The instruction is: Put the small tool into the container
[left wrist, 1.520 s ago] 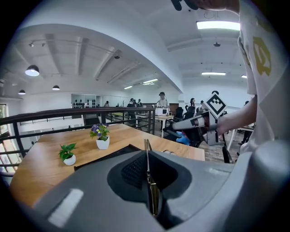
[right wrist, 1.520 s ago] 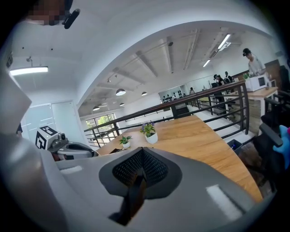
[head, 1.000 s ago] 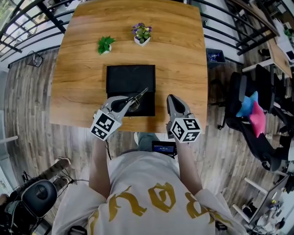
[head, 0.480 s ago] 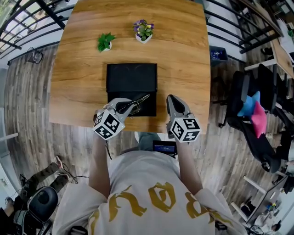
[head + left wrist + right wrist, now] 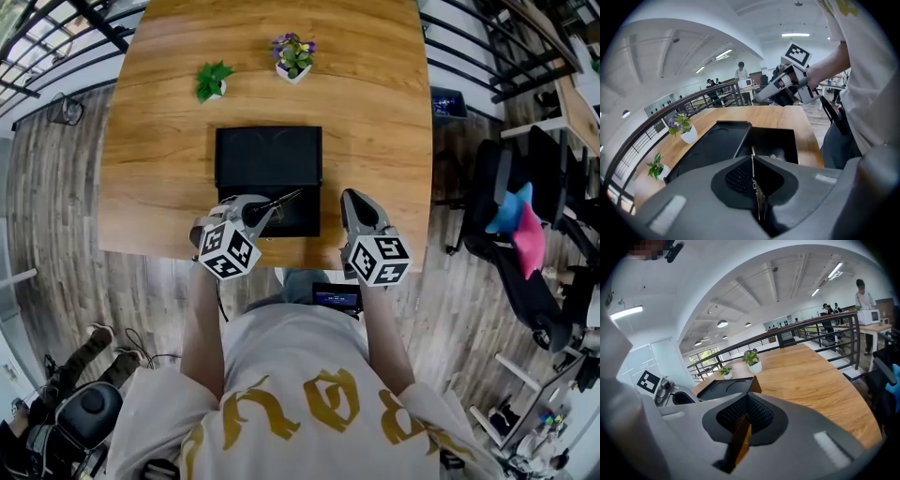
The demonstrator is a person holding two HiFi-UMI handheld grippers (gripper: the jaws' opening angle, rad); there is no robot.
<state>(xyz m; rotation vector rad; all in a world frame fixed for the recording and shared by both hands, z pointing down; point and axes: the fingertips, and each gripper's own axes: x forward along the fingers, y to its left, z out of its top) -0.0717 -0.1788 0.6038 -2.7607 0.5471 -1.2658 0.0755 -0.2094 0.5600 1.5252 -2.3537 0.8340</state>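
A black container [image 5: 268,155] lies open on the wooden table [image 5: 159,169], with a shallow part and a deeper compartment [image 5: 776,140]. My left gripper [image 5: 258,214] hovers over its near edge, shut on a thin metal tool [image 5: 281,200]. That tool [image 5: 753,159] pokes out from between the shut jaws [image 5: 753,173] toward the deeper compartment, where something small and metallic lies. My right gripper [image 5: 353,202] is over the table's near edge to the right of the container, jaws together and holding nothing [image 5: 745,420]. The container [image 5: 726,387] shows to its left.
Two small potted plants stand behind the container, a green one [image 5: 212,82] and a purple-flowered one [image 5: 292,56]. A dark office chair with blue and pink things [image 5: 514,220] stands at the right of the table. Railings run along the far side.
My left gripper, still shut on the tool, has shifted slightly to the right along the container's near edge. The right gripper has hardly moved.
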